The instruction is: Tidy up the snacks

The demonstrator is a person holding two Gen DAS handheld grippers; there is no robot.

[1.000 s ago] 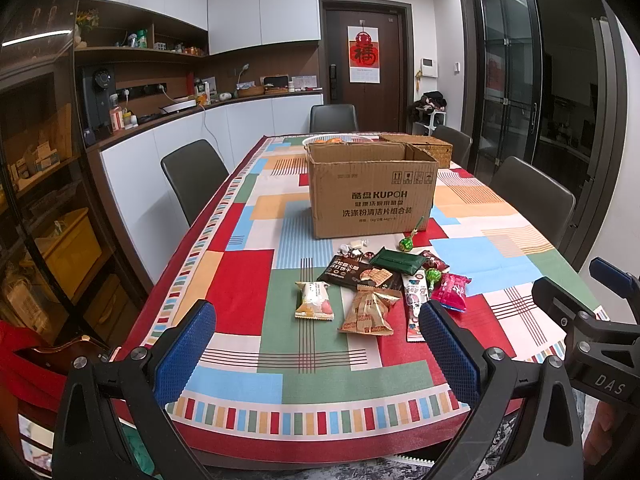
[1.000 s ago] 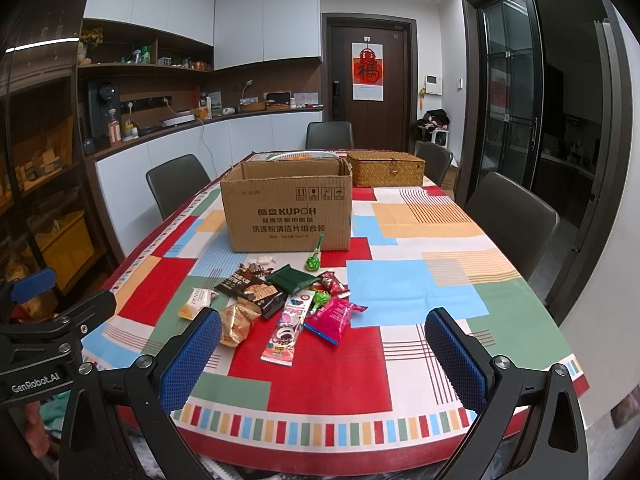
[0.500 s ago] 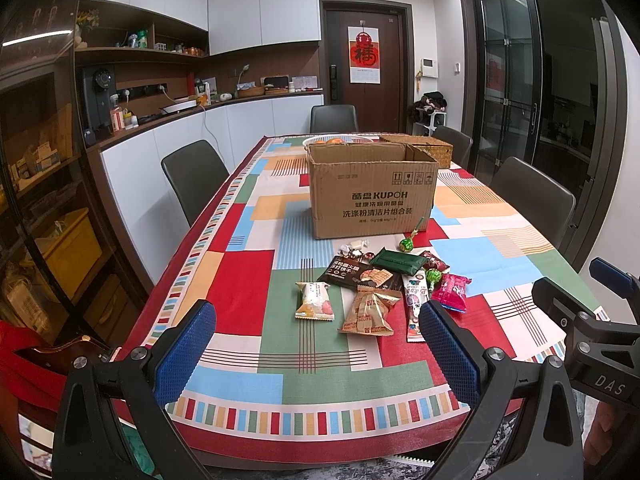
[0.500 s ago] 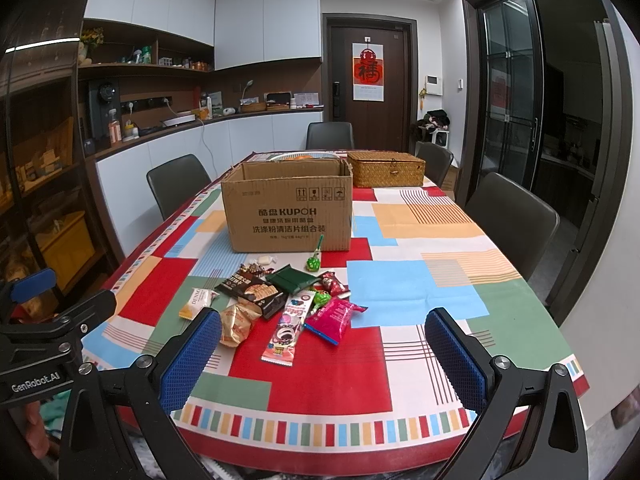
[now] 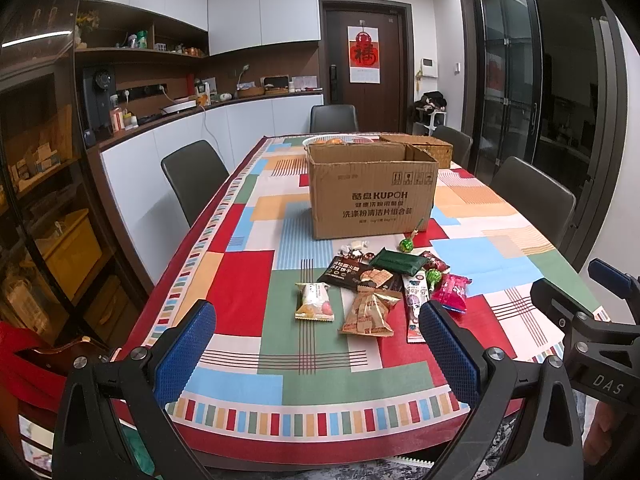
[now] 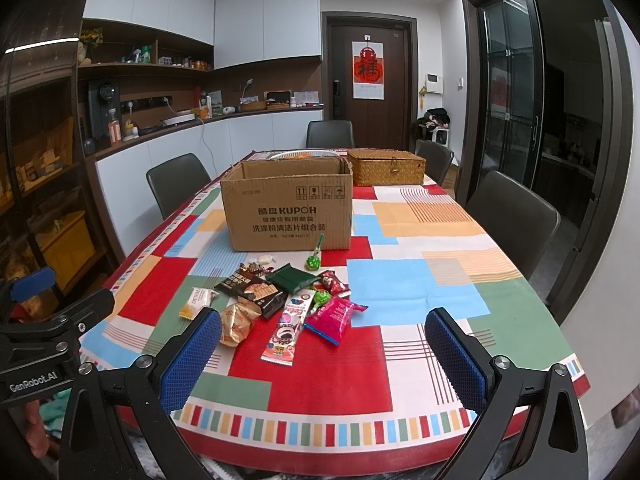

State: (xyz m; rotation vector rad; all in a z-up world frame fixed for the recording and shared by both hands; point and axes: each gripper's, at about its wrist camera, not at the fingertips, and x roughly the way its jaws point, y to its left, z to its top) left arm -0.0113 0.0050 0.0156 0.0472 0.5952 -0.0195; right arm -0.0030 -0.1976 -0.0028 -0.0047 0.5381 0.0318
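A pile of snack packets (image 5: pixel 380 288) lies on the patchwork tablecloth in front of an open cardboard box (image 5: pixel 370 196); the pile (image 6: pixel 280 300) and the box (image 6: pixel 286 208) also show in the right wrist view. It holds a pink packet (image 6: pixel 334 316), a dark biscuit pack (image 6: pixel 256 292), a green pouch (image 6: pixel 292 278) and a green lollipop (image 6: pixel 313 261). My left gripper (image 5: pixel 316 354) is open and empty, near the table's front edge. My right gripper (image 6: pixel 318 358) is open and empty beside it, to the right.
A woven wicker box (image 6: pixel 386 167) stands behind the cardboard box, at the right. A white basket (image 5: pixel 336 141) is behind the box. Grey chairs (image 5: pixel 196 178) stand along both sides of the table and at its far end. A counter and shelves run along the left wall.
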